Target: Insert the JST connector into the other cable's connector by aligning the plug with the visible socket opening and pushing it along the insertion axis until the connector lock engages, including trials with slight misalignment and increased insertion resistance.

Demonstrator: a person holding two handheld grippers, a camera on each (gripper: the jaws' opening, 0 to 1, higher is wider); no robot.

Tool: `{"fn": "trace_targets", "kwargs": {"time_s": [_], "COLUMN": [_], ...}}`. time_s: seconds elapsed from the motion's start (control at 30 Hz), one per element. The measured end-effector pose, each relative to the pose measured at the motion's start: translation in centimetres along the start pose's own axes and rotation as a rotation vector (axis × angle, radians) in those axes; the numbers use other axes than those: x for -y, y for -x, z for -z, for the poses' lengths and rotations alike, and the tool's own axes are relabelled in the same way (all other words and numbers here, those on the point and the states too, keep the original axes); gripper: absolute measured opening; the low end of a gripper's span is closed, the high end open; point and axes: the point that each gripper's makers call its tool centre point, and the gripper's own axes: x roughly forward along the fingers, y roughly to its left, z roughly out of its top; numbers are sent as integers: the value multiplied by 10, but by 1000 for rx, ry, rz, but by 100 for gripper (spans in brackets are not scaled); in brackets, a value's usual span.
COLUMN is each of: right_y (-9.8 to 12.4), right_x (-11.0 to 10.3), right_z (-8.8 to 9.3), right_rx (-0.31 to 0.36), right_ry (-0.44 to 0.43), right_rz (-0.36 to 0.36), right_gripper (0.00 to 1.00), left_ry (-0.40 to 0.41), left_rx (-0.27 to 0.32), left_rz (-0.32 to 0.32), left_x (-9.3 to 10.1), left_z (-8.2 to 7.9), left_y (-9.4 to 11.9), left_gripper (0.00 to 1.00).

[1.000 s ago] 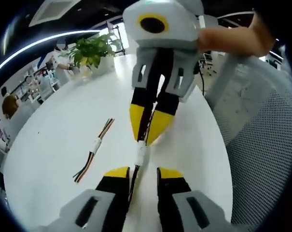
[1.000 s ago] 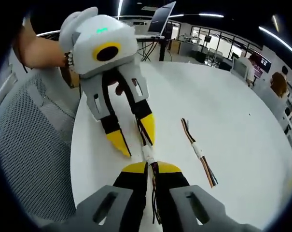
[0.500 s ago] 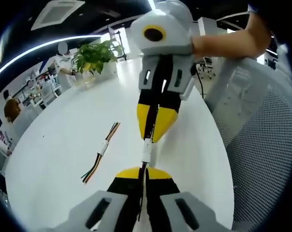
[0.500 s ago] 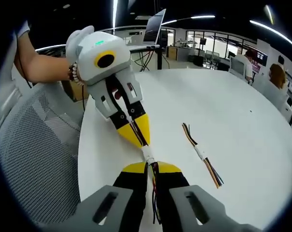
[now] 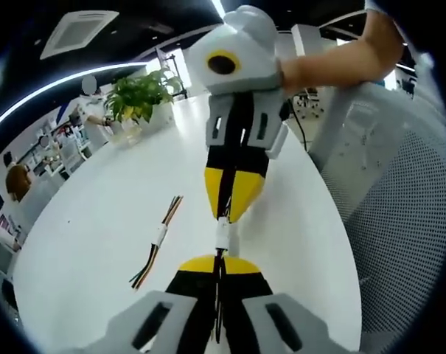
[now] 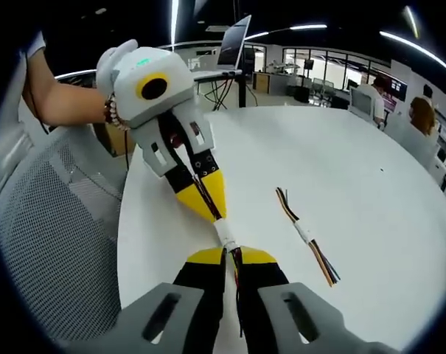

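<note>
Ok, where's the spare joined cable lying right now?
The spare joined cable lies flat on the white table, to the right of both claws in the right gripper view; in the left gripper view it sits to their left.

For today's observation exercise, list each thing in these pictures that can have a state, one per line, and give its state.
Left gripper: shut on its cable.
Right gripper: shut on its cable.
White connector pair: held between the two grippers, halves touching; lock cannot be judged.
Spare cable: already joined, lying flat on the white table, untouched.
</note>
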Motion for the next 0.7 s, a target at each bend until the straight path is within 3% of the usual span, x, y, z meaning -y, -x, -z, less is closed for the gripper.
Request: {"fn": "trace_targets", "kwargs": {"time_s": [0.7], "right_y": [1], "right_x": [1], "right_z": [-2], "right_rx": [15], "right_ry": [-11], "right_rz": [1], "right_gripper": [1], "left_ry": [-10], "left_rx": [-10], "left_rz": [-7], "left_x": [0], "left_z": [0], "left_y": [-3], "left_gripper": [0]}}
